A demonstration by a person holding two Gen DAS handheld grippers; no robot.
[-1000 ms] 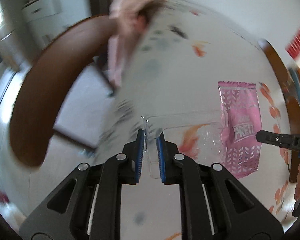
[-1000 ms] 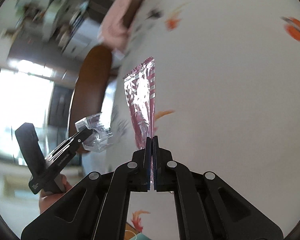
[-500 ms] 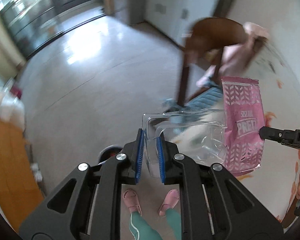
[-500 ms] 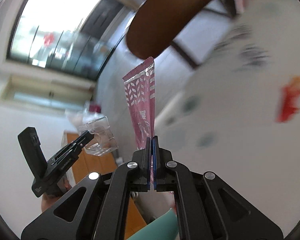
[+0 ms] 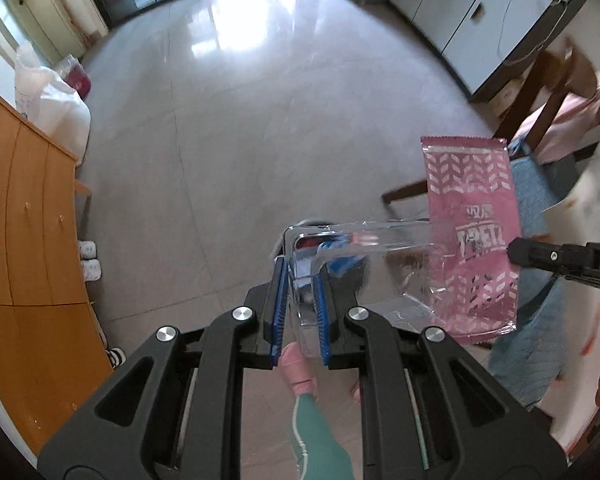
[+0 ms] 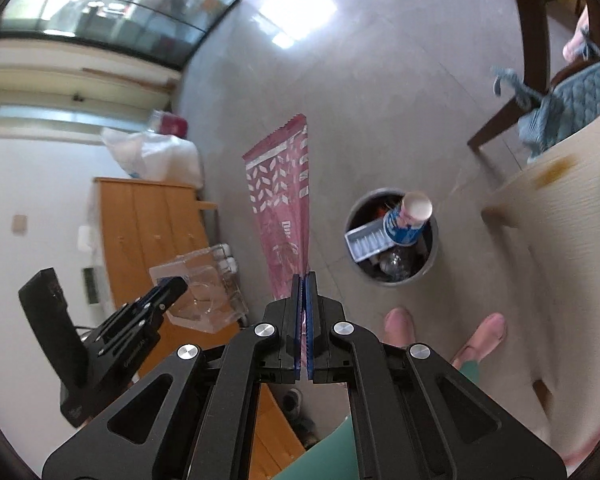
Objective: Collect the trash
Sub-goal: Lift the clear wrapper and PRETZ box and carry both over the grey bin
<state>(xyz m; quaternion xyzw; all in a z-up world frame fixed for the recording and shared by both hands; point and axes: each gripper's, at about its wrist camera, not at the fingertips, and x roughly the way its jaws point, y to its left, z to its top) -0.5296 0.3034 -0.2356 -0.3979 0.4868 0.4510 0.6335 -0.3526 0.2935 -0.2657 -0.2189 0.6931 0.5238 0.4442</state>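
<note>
So we've got one round grey bin (image 6: pixel 392 240) on the tile floor (image 5: pixel 240 140), and it's already pretty full: an upright blue-and-white paper cup (image 6: pixel 410 220), a pale ridged tray (image 6: pixel 366 242) leaning beside it, a clear bottle-ish thing lower down, plus darker stuff we can't make out.

Two pieces of trash are in our grippers. Our left gripper (image 5: pixel 300 300) is nipped narrow on the wall of one clear plastic container (image 5: pixel 360 264), which looks empty. Our right gripper (image 6: pixel 304 312) is clamped fully shut on the bottom edge of one pink snack wrapper (image 6: pixel 284 204), which sticks up edge-on past the fingertips. Both are up in the air over the floor, the wrapper just left of the bin in the right wrist view.

From the left wrist view the bin is mostly hidden behind the clear container. Two pink slippers (image 6: pixel 398 330) show below. The table corner (image 6: pixel 560 208) and wooden chair (image 5: pixel 540 120) are blurred and cut off at the frame edge. One orange wooden cabinet (image 5: pixel 20 220) sits on the left.
</note>
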